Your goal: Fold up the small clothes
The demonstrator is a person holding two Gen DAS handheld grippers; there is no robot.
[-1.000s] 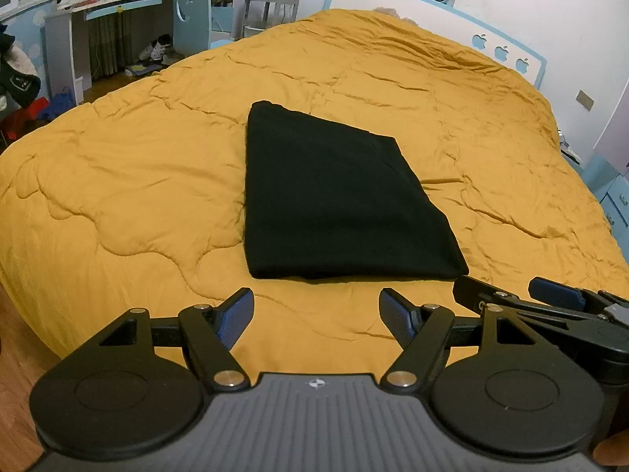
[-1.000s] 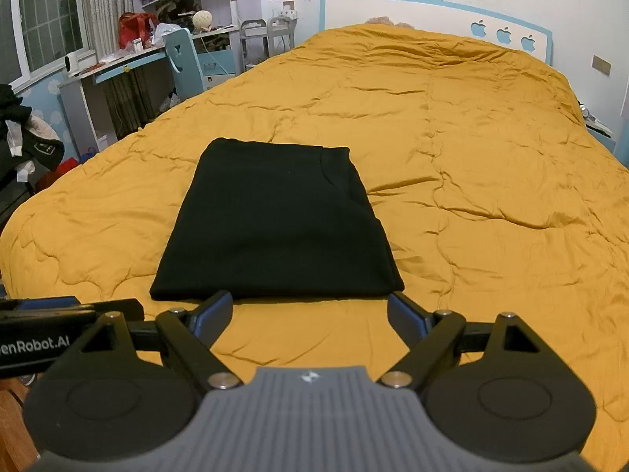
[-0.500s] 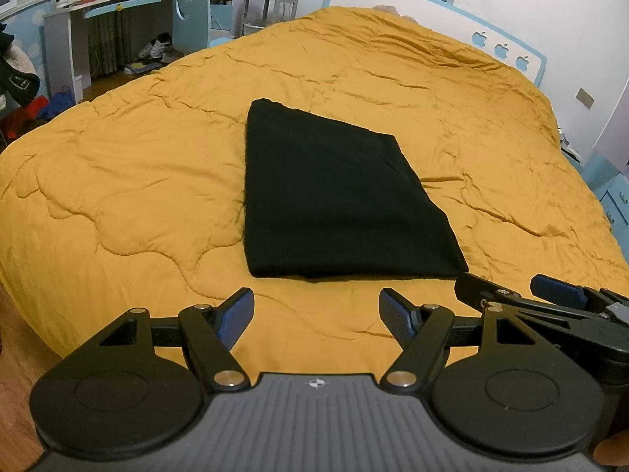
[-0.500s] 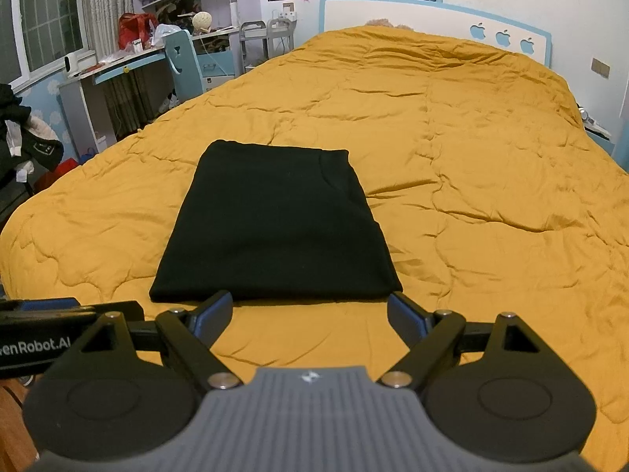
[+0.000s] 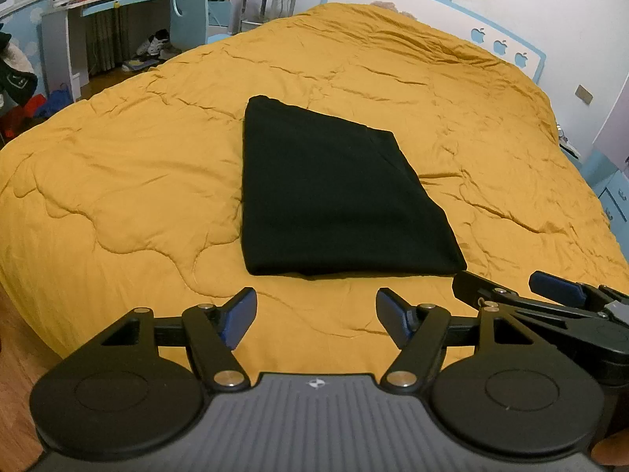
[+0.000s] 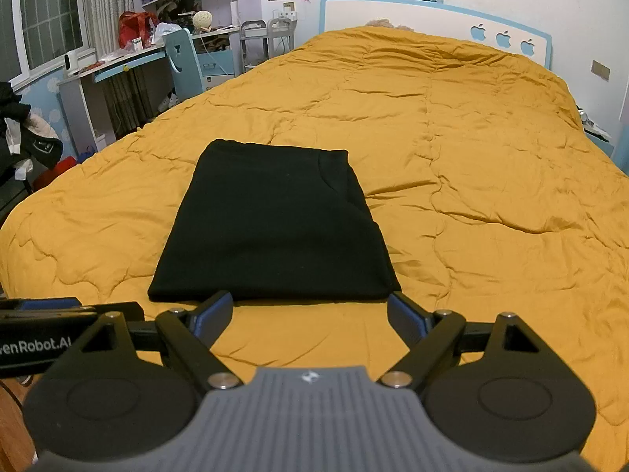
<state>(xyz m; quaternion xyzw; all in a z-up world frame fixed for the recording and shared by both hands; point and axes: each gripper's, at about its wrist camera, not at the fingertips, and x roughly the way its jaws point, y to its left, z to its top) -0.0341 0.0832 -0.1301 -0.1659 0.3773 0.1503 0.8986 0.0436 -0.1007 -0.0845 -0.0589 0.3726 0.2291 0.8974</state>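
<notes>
Black garment [image 5: 338,200] lies folded into a flat rectangle on the orange quilt [image 5: 137,165], near the bed's foot edge and toward its left side. Just short of its near hem, the left gripper [image 5: 316,312] hangs spread wide and holds nothing. Beside it, the right gripper [image 6: 310,314] is likewise released, fingertips [image 6: 405,312] apart over the hem.

Very little differs from a second ago. In the right wrist view the folded black cloth garment [image 6: 271,224] sits slightly lower, its near edge now just meeting the blue-padded fingertips [image 6: 214,306] of the right tongs [image 6: 310,308]. The left wrist view is almost unchanged.
</notes>
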